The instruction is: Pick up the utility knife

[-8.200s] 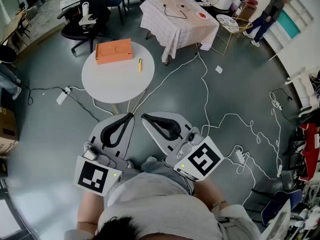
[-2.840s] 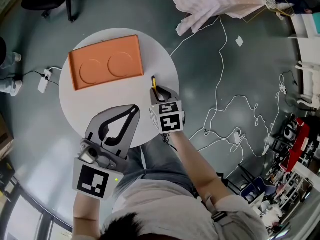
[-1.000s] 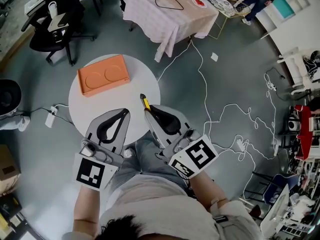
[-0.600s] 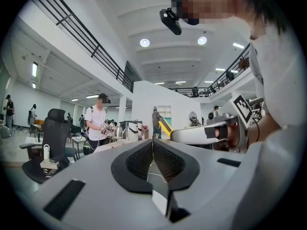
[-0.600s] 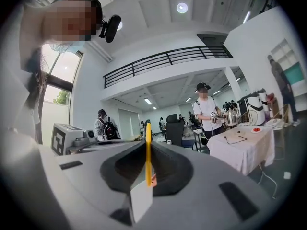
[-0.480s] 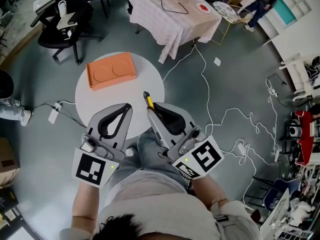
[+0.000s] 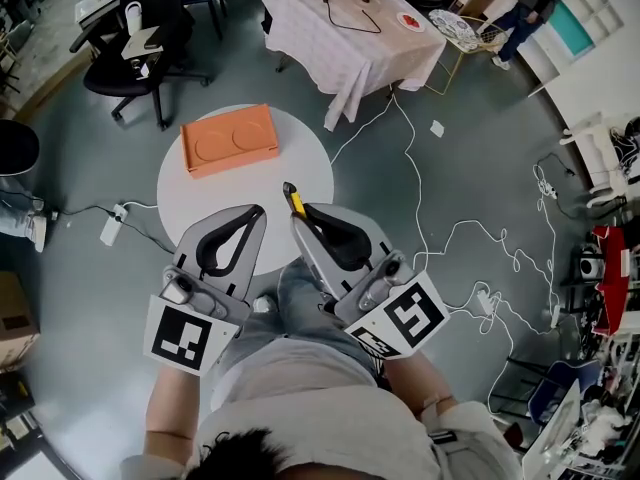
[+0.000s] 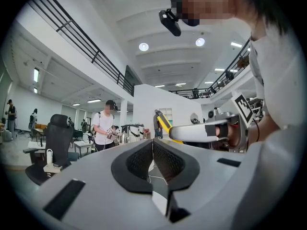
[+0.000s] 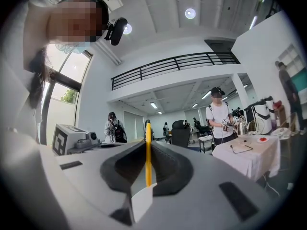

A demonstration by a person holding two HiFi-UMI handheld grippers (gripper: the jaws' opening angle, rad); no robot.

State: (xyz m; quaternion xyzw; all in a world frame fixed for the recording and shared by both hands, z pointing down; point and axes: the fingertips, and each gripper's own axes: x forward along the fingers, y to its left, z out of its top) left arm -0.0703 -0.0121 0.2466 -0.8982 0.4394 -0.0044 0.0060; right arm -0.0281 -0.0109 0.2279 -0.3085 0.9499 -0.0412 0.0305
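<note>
**While the utility knife sits in the right jaws, a steady hold is what matters**

Because the right gripper (image 7: 297,220) is clamped on the yellow utility knife (image 7: 291,198), the pick-up looks done in substance. The right gripper view shows the slim body pinched edge-on between the pads, with one end jutting past the tips. In the head view the knife is held clear of the round white table (image 7: 190,193), over its near right part and well apart from the orange tray (image 7: 232,140). The left gripper (image 7: 252,216) hangs alongside, jaws pressed together on nothing. Doing this step well probably means holding an even squeeze, since so thin and smooth a body could pivot or slip in the pads. It also calls for avoiding quick swings and pointing the jutting end away from the left gripper.
</note>
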